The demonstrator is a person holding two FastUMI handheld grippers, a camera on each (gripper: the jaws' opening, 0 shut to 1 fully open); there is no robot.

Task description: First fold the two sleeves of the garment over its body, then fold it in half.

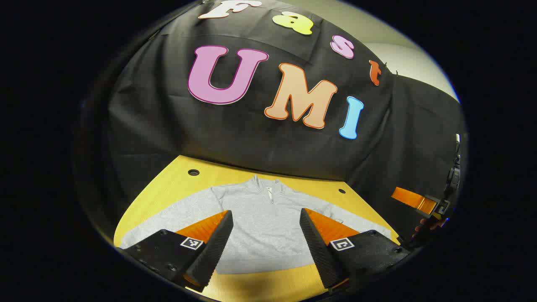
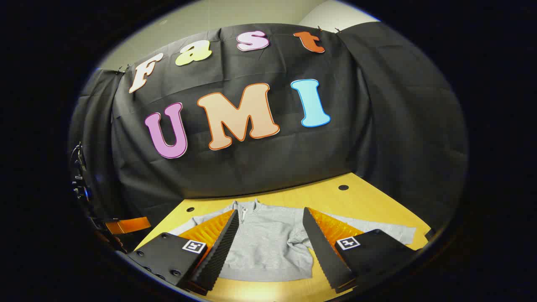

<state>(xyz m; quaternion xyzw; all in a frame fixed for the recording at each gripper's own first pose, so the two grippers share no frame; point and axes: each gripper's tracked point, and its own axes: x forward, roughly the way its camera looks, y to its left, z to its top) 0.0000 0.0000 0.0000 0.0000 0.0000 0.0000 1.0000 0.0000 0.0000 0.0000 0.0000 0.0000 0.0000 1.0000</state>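
Observation:
A grey zip-neck sweatshirt (image 1: 264, 226) lies flat on the yellow table (image 1: 176, 180), collar toward the wall, both sleeves spread out to the sides. My left gripper (image 1: 265, 247) hovers above its hem, open, nothing between the fingers. In the right gripper view the same sweatshirt (image 2: 268, 243) lies ahead, its right sleeve (image 2: 390, 233) reaching toward the table's right edge. My right gripper (image 2: 268, 256) is open over the lower body of the garment. The right gripper (image 1: 423, 201) with a hand behind it appears at the far right of the left gripper view.
The table has small round holes (image 1: 193, 172) (image 2: 343, 187) near its back corners. Black cloth walls close in behind and at the sides. The left gripper (image 2: 126, 225) shows at the left edge of the right gripper view.

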